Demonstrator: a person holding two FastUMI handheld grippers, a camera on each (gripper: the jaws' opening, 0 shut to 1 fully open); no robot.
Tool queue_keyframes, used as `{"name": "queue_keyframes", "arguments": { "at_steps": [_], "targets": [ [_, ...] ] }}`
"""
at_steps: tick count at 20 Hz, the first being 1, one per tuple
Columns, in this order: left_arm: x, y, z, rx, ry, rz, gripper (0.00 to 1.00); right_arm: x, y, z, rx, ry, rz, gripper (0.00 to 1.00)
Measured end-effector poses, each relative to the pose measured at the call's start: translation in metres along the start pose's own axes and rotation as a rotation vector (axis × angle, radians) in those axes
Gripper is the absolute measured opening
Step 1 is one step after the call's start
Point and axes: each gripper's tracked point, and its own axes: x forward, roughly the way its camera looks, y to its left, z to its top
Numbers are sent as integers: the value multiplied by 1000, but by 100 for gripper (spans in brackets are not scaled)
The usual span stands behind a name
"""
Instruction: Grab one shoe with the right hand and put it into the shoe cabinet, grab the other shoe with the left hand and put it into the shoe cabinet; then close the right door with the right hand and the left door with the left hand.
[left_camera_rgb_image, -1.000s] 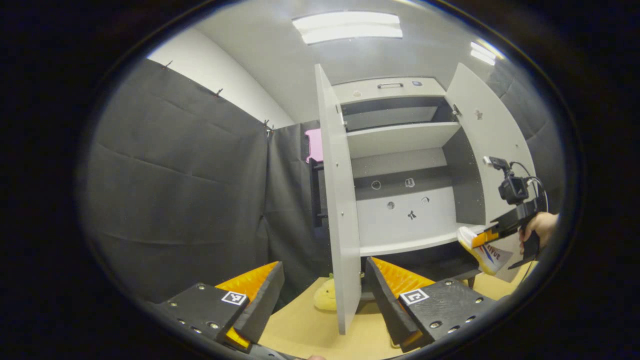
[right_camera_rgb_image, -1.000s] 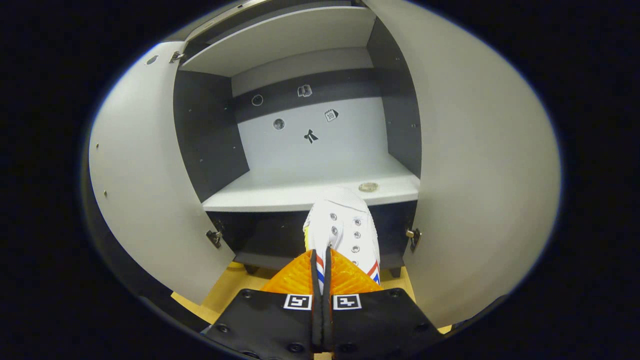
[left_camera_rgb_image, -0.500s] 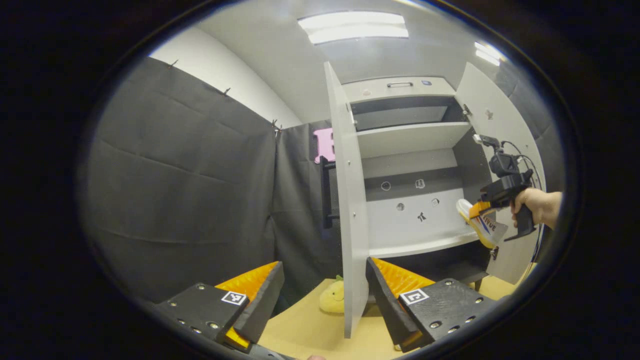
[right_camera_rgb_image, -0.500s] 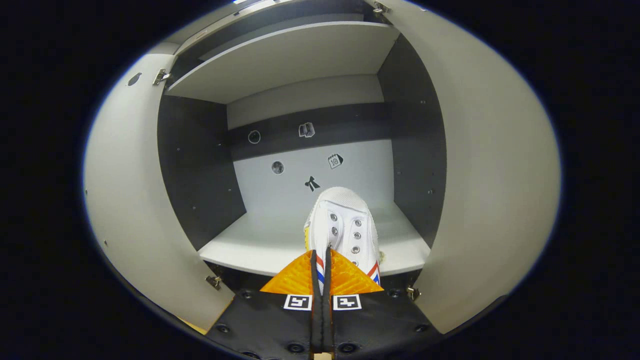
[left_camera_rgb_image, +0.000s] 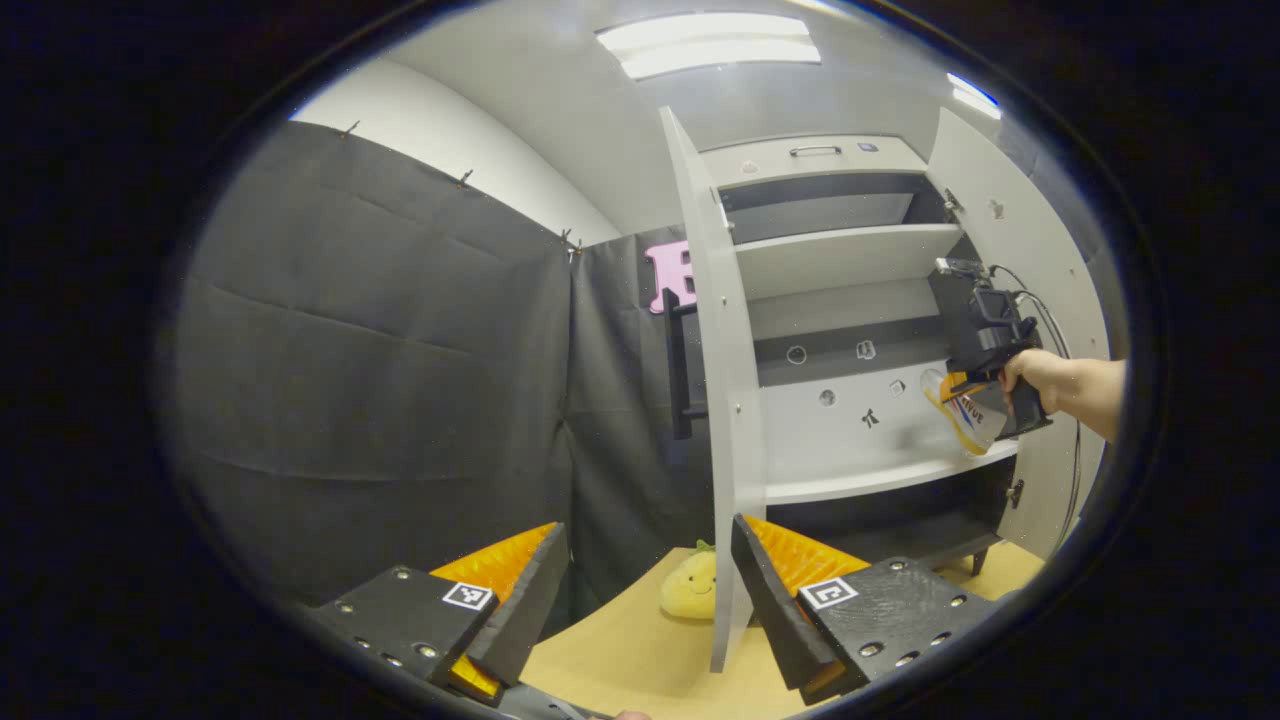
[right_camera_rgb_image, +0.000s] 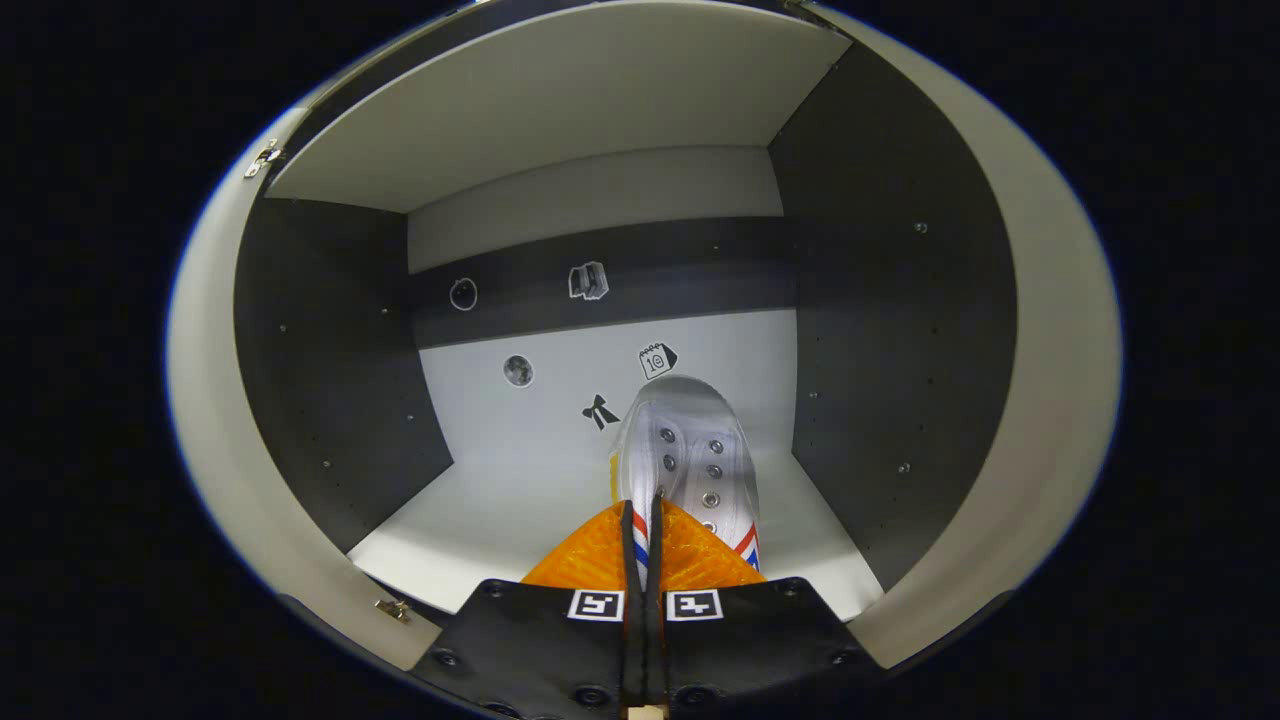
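Note:
In the right gripper view my right gripper (right_camera_rgb_image: 640, 520) is shut on the heel edge of a white shoe (right_camera_rgb_image: 690, 465) with red and blue stripes. The shoe hangs inside the shoe cabinet, above its lower shelf (right_camera_rgb_image: 480, 510). The left gripper view takes in the same shoe (left_camera_rgb_image: 962, 415) from the side, held by the right gripper (left_camera_rgb_image: 965, 385) and a hand (left_camera_rgb_image: 1035, 375) within the cabinet (left_camera_rgb_image: 850, 260), both doors standing wide. My left gripper (left_camera_rgb_image: 645, 590) is open and holds nothing, low in front of the left door (left_camera_rgb_image: 725, 400).
A yellow plush toy (left_camera_rgb_image: 692, 592) lies on the wooden floor (left_camera_rgb_image: 620, 660) behind the left door's lower edge. The right door (left_camera_rgb_image: 1010, 230) stands open beside the hand. Small stickers (right_camera_rgb_image: 600, 410) dot the cabinet's back panel. An upper shelf (right_camera_rgb_image: 560, 110) roofs the compartment.
The right gripper has carried the shoe upward and forward, from in front of the shelf edge into the compartment. The left gripper's view has drifted, so the cabinet sits farther right.

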Motion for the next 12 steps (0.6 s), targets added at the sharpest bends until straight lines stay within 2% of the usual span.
{"name": "queue_keyframes", "arguments": {
  "at_steps": [1, 3, 5, 6, 9, 11, 12],
  "targets": [
    [1, 1, -2, 2, 5, 8, 94, 10, -4, -2, -8, 7, -14, 1],
    [0, 4, -2, 10, 10, 23, 94, 29, -11, -9, -39, 33, -45, 1],
    [-1, 5, -2, 19, 16, 36, 94, 40, -16, -16, -51, 54, -61, 1],
    [-2, 6, -3, 22, 19, 42, 99, 45, -17, -17, -46, 58, -67, 1],
    [-3, 6, -5, 18, 29, 54, 100, 56, -17, -26, -36, 88, -69, 2],
    [-5, 5, -7, 16, 35, 57, 100, 58, -16, -33, -44, 111, -62, 5],
    [-5, 4, -8, 16, 39, 58, 100, 59, -17, -26, -48, 84, -63, 12]
  ]
}}
